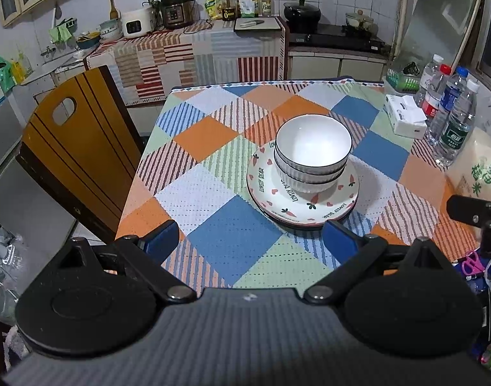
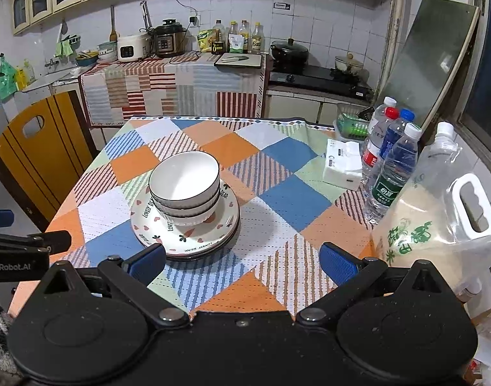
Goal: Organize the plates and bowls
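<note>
Three white ribbed bowls (image 1: 313, 151) (image 2: 185, 181) are nested upright on a stack of heart-and-carrot patterned plates (image 1: 271, 193) (image 2: 155, 228) in the middle of the checkered tablecloth (image 1: 232, 241) (image 2: 277, 212). My left gripper (image 1: 250, 241) hovers open at the table's near edge, just short of the plates, with nothing between its blue fingers (image 1: 338, 241). My right gripper (image 2: 242, 262) is also open and holds nothing, hanging in front of the stack and slightly to its right. The other gripper's black body (image 1: 473, 215) (image 2: 26, 244) shows at each view's edge.
Several water bottles (image 2: 390, 164), a white tissue box (image 2: 341, 164), a green basket (image 2: 351, 125) and a large bag of rice (image 2: 438, 225) crowd the table's right side. A wooden chair (image 1: 75, 148) stands at the left. The kitchen counter and stove are behind.
</note>
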Demonstrator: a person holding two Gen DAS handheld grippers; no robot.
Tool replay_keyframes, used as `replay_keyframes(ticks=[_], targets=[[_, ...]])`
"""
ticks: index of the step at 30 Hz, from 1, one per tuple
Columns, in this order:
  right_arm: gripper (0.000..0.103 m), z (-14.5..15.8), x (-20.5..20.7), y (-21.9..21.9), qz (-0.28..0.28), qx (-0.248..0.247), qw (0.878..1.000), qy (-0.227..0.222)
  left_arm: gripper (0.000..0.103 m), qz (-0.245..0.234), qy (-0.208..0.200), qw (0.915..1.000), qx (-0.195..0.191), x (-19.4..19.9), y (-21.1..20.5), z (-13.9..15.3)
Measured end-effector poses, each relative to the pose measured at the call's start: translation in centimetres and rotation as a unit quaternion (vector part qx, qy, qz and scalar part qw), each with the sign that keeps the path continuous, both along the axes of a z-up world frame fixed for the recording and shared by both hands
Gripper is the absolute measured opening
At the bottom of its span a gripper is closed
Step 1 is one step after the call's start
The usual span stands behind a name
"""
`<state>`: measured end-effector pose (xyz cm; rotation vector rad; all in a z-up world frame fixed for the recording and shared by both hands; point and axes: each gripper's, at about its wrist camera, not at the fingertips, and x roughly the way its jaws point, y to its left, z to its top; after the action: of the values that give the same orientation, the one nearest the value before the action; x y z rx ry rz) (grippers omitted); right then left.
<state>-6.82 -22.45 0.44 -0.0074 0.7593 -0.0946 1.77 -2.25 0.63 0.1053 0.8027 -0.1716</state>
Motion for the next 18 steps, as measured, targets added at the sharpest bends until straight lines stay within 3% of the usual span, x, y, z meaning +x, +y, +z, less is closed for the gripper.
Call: replay_keyframes(ticks=[10,15,18], targets=[[0.103,-0.2,-0.6,-0.2,-0.004,-0.007,1.0,-0.015,0.097,0.01,-0.042,0.9989,-0.019,-0.8,0.5,0.6],[0.103,-0.2,-0.8,-0.3,0.004,0.013,1.0,-0.013,0.097,0.008,-0.053,0.9985,-0.003,-1.1,0.1,0.4],[0.103,-0.2,-1.1,0.0,0.003,-0.005,1.0,-0.022,0.097,0.008,-0.051,0.9986,-0.004,-1.2,0.2,0.3]])
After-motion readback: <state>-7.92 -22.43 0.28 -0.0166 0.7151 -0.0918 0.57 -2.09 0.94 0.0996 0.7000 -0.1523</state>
